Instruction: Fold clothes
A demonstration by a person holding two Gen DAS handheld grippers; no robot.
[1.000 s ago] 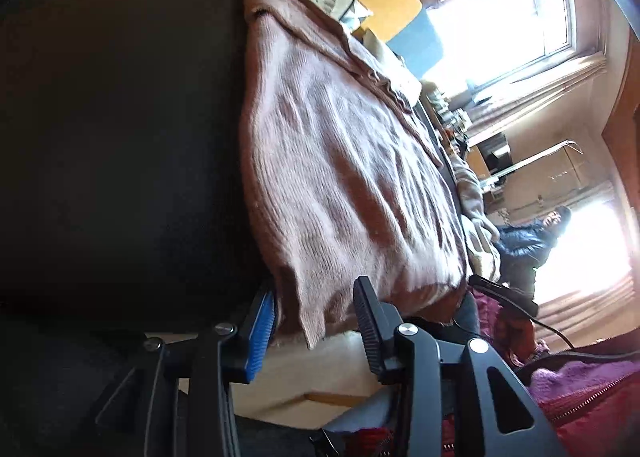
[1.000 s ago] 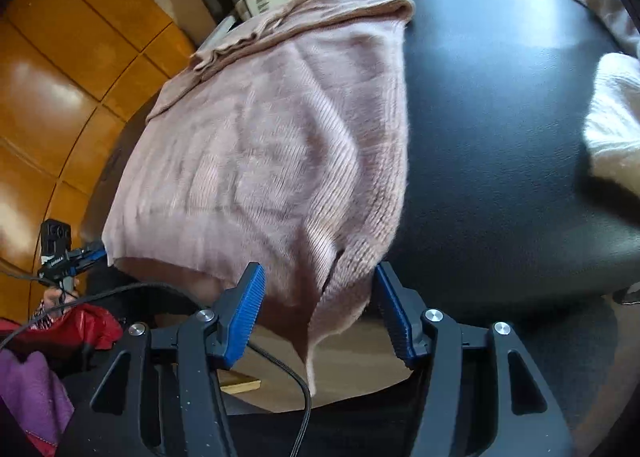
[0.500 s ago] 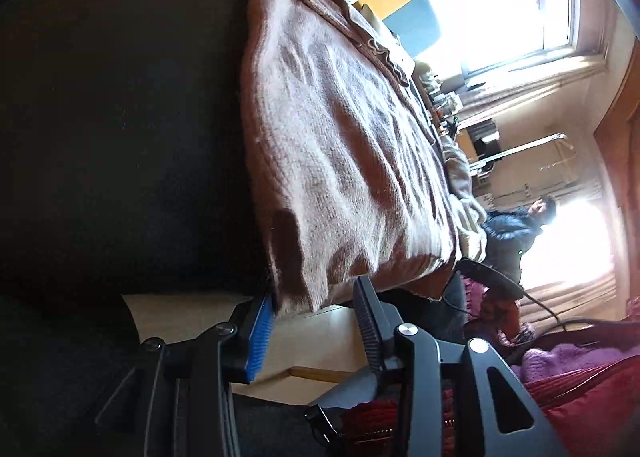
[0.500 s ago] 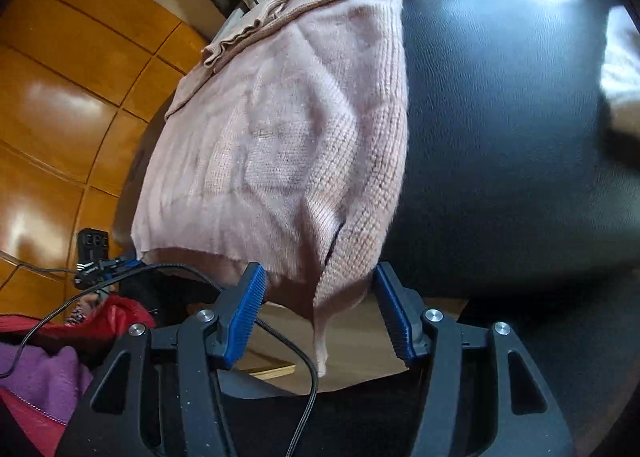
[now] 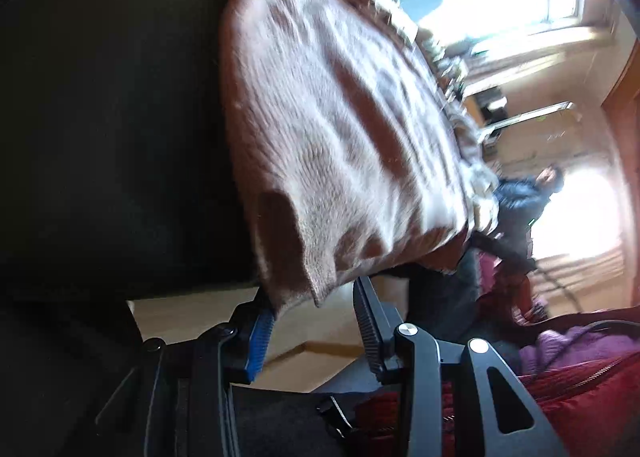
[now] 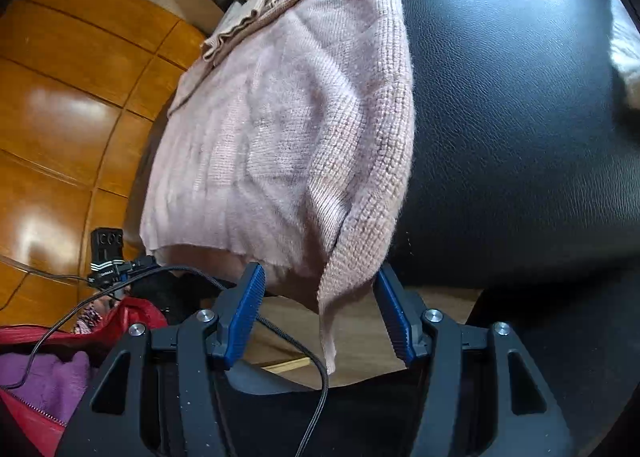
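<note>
- Two grippers, left gripper (image 5: 312,321) and right gripper (image 6: 318,309), sit with jaws apart at the sweater's near corners, clamped on nothing.
- The pink sweater (image 6: 288,129) lies spread on the black cushion (image 6: 520,117), hem hanging over the 6 o'clock edge.
- Its 12 o'clock end looks bunched or doubled over; the body lies flat, so most folding appears left.
</note>
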